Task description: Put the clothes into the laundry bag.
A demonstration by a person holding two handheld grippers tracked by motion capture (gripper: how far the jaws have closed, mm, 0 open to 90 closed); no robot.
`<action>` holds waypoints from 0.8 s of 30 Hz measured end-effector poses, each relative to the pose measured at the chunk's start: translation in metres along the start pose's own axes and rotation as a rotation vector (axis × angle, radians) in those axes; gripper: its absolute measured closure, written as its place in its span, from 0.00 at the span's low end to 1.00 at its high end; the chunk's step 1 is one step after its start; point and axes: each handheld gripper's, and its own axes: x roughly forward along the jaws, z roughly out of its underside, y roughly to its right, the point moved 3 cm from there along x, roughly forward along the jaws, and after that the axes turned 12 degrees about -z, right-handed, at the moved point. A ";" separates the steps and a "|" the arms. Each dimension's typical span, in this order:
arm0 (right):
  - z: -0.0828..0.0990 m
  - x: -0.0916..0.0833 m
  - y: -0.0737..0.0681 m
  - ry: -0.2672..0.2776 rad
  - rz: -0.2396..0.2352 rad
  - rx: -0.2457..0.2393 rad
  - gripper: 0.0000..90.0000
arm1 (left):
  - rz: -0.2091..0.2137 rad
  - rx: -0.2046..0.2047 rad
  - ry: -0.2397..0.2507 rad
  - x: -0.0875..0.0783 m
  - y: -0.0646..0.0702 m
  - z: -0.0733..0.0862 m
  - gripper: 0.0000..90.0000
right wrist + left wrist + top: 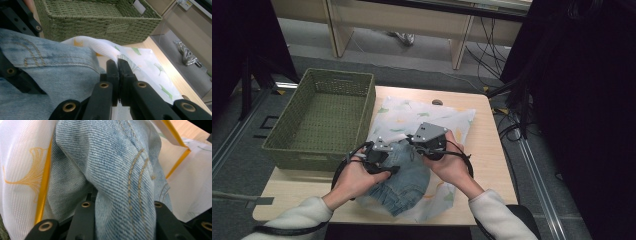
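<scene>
On the wooden table [484, 145] we see the left gripper [120, 220] clamped on the denim garment [112, 170]. The right gripper [117, 67], jaws closed, pinches the white mesh bag [105, 48] around the denim. The green basket [319, 85] beside is empty.

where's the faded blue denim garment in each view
High view: the faded blue denim garment lies bottom centre on the white leaf-print mesh bag.
Left gripper view: it runs up the middle, clamped in the tongs.
Right gripper view: left side.
Shared landmark: the mesh bag.
</scene>
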 end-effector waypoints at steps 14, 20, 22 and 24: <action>-0.001 0.000 -0.001 0.008 -0.005 -0.005 1.00 | -0.022 -0.007 -0.018 0.017 -0.001 0.003 0.77; 0.000 0.001 -0.002 0.002 -0.009 -0.001 1.00 | -0.031 -0.011 -0.016 0.020 -0.002 0.004 0.76; 0.000 0.002 -0.001 0.001 -0.011 -0.002 1.00 | -0.032 -0.014 -0.013 0.021 -0.003 0.005 0.75; 0.000 0.002 -0.001 0.000 -0.011 -0.002 1.00 | -0.034 -0.015 -0.013 0.023 -0.003 0.005 0.75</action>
